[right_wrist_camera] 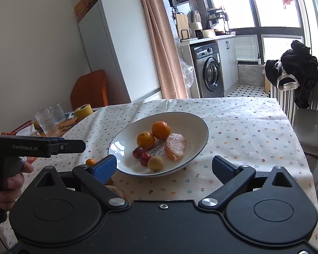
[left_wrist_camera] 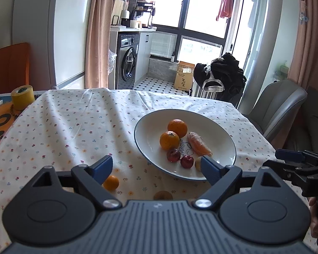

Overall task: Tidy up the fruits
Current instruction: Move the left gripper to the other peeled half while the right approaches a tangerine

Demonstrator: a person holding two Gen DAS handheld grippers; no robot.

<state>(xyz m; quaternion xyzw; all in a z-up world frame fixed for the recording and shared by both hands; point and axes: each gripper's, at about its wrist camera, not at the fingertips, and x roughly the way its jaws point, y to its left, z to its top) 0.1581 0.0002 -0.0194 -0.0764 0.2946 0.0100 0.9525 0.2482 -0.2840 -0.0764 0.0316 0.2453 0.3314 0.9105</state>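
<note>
The plate [left_wrist_camera: 150, 127] sits on the tablecloth [left_wrist_camera: 74, 122], holding two oranges [left_wrist_camera: 169, 140], a peeled segment [left_wrist_camera: 199, 144], two red fruits [left_wrist_camera: 173, 155] and a yellow fruit [right_wrist_camera: 155, 163]. The left gripper [left_wrist_camera: 156, 167] is spread wide and empty, hovering near the plate's near edge. A small orange [left_wrist_camera: 110, 182] lies on the cloth just beside its left finger. The right gripper [right_wrist_camera: 164, 167] is likewise spread, empty, with the plate just beyond it.
</note>
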